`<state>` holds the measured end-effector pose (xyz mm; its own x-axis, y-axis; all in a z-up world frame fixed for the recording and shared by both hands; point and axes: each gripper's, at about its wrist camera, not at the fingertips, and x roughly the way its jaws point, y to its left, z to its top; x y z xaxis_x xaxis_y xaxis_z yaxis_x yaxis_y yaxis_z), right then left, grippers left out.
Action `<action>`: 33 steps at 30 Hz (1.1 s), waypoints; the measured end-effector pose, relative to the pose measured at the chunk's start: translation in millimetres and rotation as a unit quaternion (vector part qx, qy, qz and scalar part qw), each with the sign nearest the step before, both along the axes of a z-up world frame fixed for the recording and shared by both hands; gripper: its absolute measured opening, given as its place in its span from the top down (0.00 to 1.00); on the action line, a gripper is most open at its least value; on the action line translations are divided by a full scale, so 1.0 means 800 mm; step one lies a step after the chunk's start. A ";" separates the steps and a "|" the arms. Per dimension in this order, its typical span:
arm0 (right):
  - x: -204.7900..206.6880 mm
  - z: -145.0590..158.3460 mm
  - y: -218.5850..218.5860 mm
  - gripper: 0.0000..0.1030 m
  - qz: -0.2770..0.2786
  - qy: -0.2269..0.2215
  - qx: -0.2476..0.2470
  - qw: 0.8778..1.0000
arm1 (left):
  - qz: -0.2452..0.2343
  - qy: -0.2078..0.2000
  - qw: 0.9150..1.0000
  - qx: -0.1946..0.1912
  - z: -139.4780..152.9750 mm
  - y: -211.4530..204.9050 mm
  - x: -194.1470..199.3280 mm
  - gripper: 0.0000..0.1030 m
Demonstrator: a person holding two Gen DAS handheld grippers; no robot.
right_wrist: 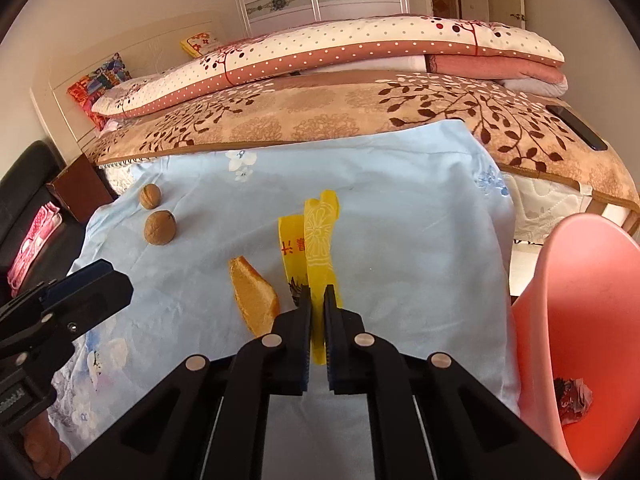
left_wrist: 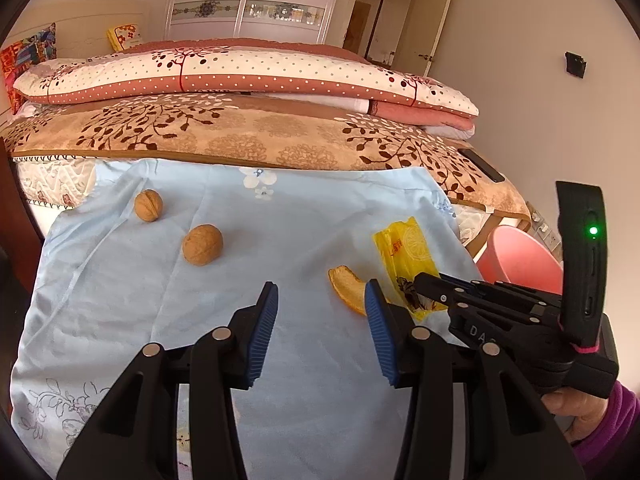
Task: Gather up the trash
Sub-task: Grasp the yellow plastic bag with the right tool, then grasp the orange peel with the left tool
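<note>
A yellow plastic wrapper (right_wrist: 320,236) with a lemon print stands folded upward from the light blue cloth (right_wrist: 420,220), and my right gripper (right_wrist: 318,296) is shut on its near end. In the left wrist view the same wrapper (left_wrist: 404,252) lies under my right gripper (left_wrist: 420,280). An orange peel (right_wrist: 254,294) lies just left of the wrapper; the peel (left_wrist: 346,286) sits beside my left gripper's right finger. My left gripper (left_wrist: 322,294) hovers open above bare cloth. Two walnuts (left_wrist: 202,245) (left_wrist: 148,206) rest farther left.
A pink bin (right_wrist: 576,320) stands at the right off the cloth's edge, with a crumpled scrap (right_wrist: 574,400) inside. Folded quilts (left_wrist: 240,76) pile up behind the cloth. A dark phone (left_wrist: 482,166) lies on the brown blanket at the right.
</note>
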<state>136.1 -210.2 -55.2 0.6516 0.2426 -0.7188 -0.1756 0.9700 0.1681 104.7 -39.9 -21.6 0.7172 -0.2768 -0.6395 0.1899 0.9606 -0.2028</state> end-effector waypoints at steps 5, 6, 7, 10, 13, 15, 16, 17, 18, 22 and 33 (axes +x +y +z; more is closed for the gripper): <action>-0.024 0.013 -0.018 0.95 -0.021 -0.012 0.027 0.999 | -0.011 0.020 1.000 -0.012 -0.006 -0.014 0.013 0.56; -0.029 0.016 -0.021 0.95 -0.024 -0.016 0.028 0.999 | -0.013 0.026 0.999 -0.012 -0.008 -0.018 0.017 0.56; -0.034 0.018 -0.023 0.95 -0.026 -0.020 0.028 0.999 | -0.016 0.030 0.999 -0.013 -0.010 -0.023 0.020 0.56; -0.046 0.025 -0.030 0.95 -0.032 -0.033 0.030 0.999 | -0.012 0.044 0.999 -0.006 -0.018 -0.037 0.035 0.56; -0.056 0.031 -0.039 0.95 -0.037 -0.042 0.033 0.998 | -0.001 0.069 0.998 -0.001 -0.033 -0.049 0.053 0.56; -0.062 0.033 -0.046 0.95 -0.040 -0.045 0.034 0.998 | 0.005 0.082 0.997 0.011 -0.043 -0.058 0.063 0.56; -0.065 0.034 -0.049 0.95 -0.042 -0.045 0.035 0.997 | 0.006 0.087 0.996 0.014 -0.047 -0.062 0.066 0.56; -0.067 0.034 -0.053 0.95 -0.044 -0.045 0.037 0.997 | 0.009 0.091 0.996 0.017 -0.051 -0.066 0.070 0.56; -0.069 0.034 -0.057 0.95 -0.046 -0.045 0.039 0.997 | 0.012 0.095 0.995 0.023 -0.055 -0.070 0.072 0.56; -0.076 0.032 -0.069 0.95 -0.055 -0.043 0.045 0.997 | 0.021 0.100 0.994 0.048 -0.066 -0.083 0.078 0.56; -0.086 0.031 -0.080 0.95 -0.065 -0.041 0.050 0.996 | 0.007 0.064 0.995 0.074 -0.062 -0.097 0.072 0.96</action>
<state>67.6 -274.5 -30.3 0.7372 0.2210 -0.6384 -0.0672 0.9643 0.2562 162.1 -117.1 -71.0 0.6300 -0.1641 -0.7590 0.1579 0.9841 -0.0816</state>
